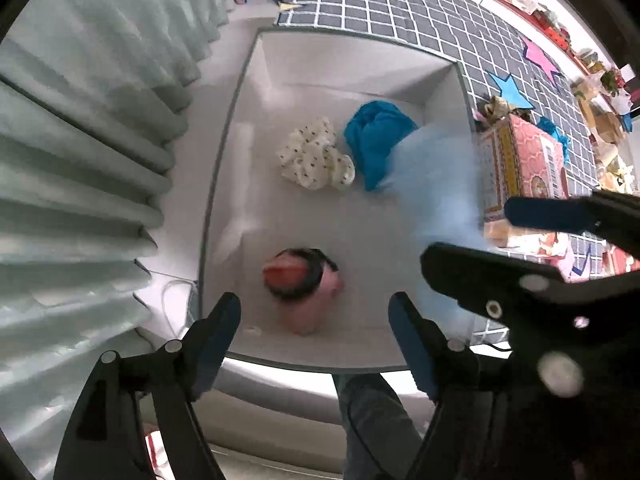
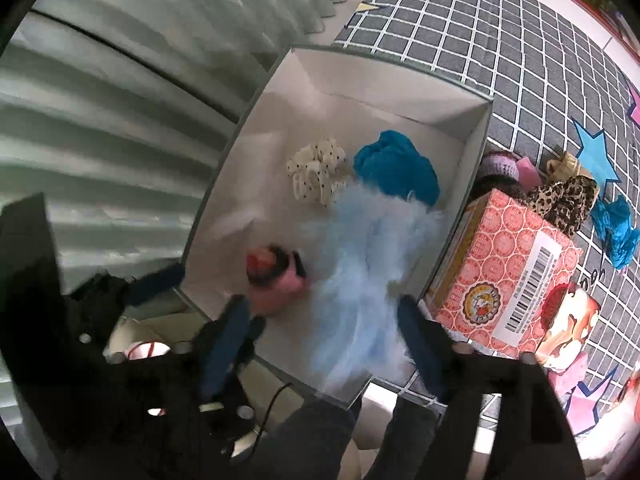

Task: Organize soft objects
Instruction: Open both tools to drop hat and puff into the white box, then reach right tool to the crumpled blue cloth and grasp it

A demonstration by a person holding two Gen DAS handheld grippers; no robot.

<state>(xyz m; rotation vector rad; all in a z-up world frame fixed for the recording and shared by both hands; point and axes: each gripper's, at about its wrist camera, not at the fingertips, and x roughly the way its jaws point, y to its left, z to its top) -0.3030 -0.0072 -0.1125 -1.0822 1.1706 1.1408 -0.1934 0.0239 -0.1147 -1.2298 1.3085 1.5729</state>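
Both the left tool (image 1: 314, 334) and right tool (image 2: 322, 338) hang spread and empty over the white box (image 2: 476, 136), where a blurred pink-and-black plush (image 1: 302, 284) and pale-blue fluff (image 2: 360, 264) join the dotted scrunchie (image 1: 316, 156) and teal cloth (image 1: 374, 138), while the leopard-print piece (image 2: 564, 200) and other soft things on the checked mat (image 2: 460, 24) remain outside.

The place was a home room, likely a living or play room. A grey checked rug (image 2: 500, 40) with star patches covered the floor, pale pleated curtains (image 1: 80, 140) hung beside it, and cluttered shelves (image 1: 560, 28) lined the far wall.
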